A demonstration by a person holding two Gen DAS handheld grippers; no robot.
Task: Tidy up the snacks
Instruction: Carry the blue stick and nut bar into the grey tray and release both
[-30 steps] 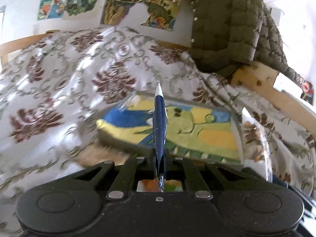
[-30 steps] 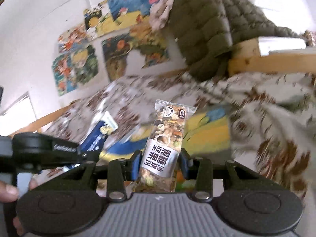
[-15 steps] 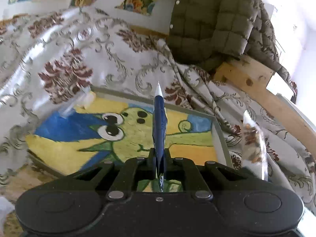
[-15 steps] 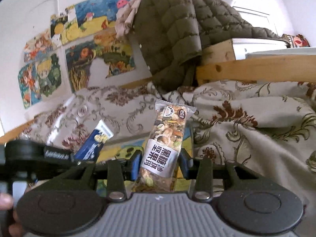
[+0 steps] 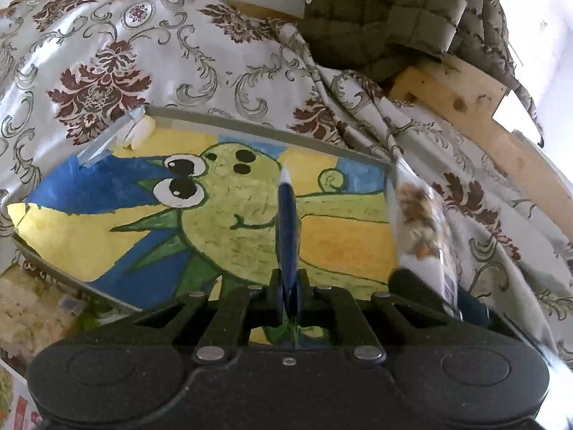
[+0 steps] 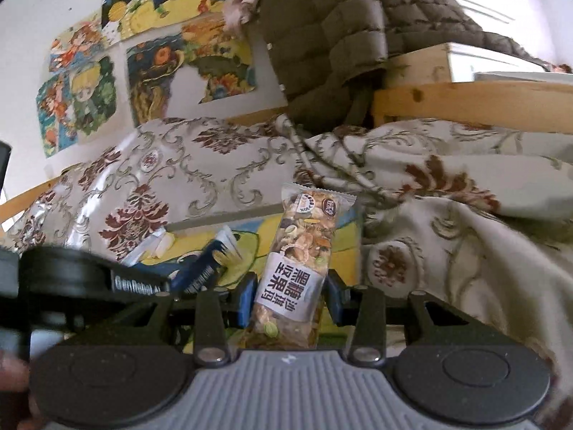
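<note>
Left gripper: we see its jaws pinched almost together on a thin blue snack packet, held edge-on so it stands up as a narrow blade with a white tip.
Right gripper: we see its blue pads pressed on both sides of a nut bar, a clear wrapper with a white label; the bar rises upright out of the jaws.
Where the snacks sit: both packets are off the bed, each in its own gripper, above the painted tray with the green cartoon creature.
Side by side: in the left view we find the nut bar just to the right, over the tray's right edge.
Tray edges: a grey rim runs along the far side; a small clear wrapper lies at the far left corner.
Open room: we see most of the tray's painted floor bare.
Surroundings: patterned bedspread all round, a wooden bed rail and an olive quilted jacket beyond.
</note>
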